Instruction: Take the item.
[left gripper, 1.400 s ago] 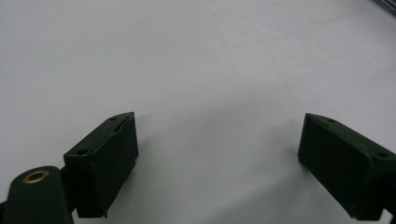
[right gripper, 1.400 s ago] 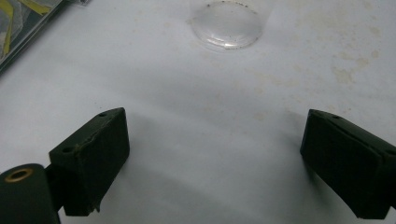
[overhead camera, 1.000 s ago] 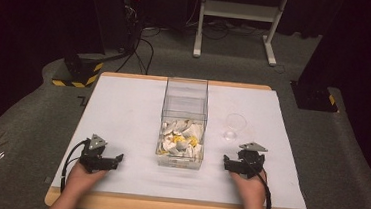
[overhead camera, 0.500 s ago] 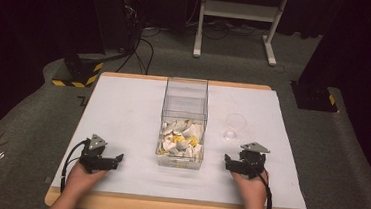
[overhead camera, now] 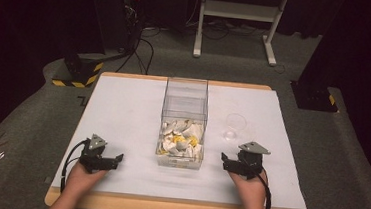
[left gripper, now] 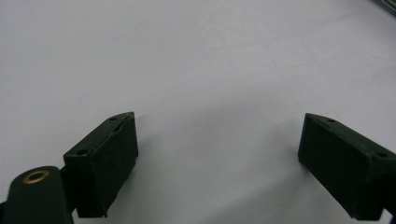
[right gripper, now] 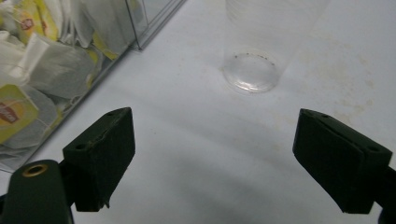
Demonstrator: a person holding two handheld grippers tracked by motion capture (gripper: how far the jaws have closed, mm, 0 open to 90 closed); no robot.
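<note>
Right gripper (right gripper: 212,158), lower frame, jaws wide apart and just closing slightly, nothing between; clear plastic cup (right gripper: 261,44) upright ahead, upper centre (tea-bag box (right gripper: 60,70) upper left). Left gripper (left gripper: 217,161) open, empty.

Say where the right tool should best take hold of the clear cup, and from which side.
Probably around the wall of the cup, mid-height, coming in level from the person's side. It stands upright on the table, straight ahead of the right tool, whose jaws stand open with nothing between them. The box sits beside it, apart, so a straight approach looks clear.
</note>
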